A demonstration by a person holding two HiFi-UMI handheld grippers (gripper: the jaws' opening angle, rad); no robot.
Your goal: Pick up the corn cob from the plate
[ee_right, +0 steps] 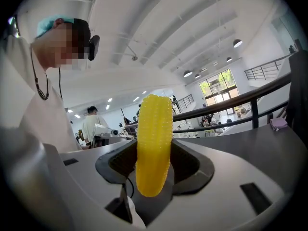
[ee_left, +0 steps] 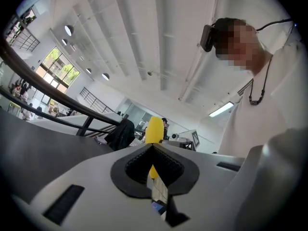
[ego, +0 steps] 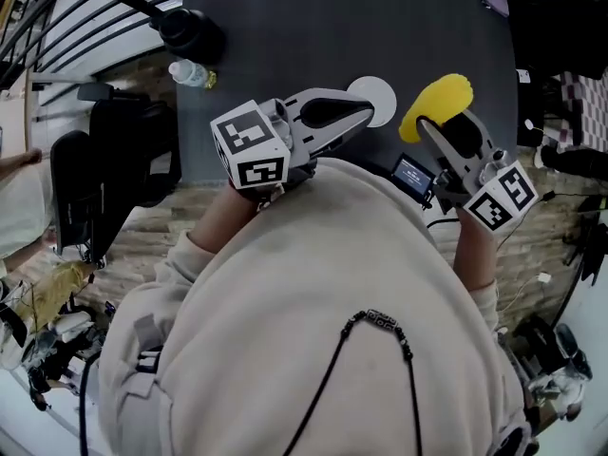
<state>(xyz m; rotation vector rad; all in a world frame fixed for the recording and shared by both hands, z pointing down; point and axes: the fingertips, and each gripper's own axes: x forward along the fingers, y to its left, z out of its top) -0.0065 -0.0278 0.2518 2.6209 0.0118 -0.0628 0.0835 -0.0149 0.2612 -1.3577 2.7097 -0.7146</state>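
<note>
Corn cob (ego: 439, 103) sits clamped crosswise between the right tool's (ee_right: 153, 150) jaws, clear of the white plate (ego: 382, 95) on the dark counter (ego: 332, 27), so the pickup looks done; the left tool (ego: 364, 114), jaws together and empty, probably just idles over the plate's edge.

In the head view the left gripper (ego: 361, 114) covers part of the plate (ego: 378, 91), and the right gripper (ego: 429, 131) hides the near end of the corn (ego: 439, 101). In the left gripper view its meeting jaws screen most of the corn (ee_left: 154, 128). The desk (ego: 313, 27) runs off the top edge.
</note>
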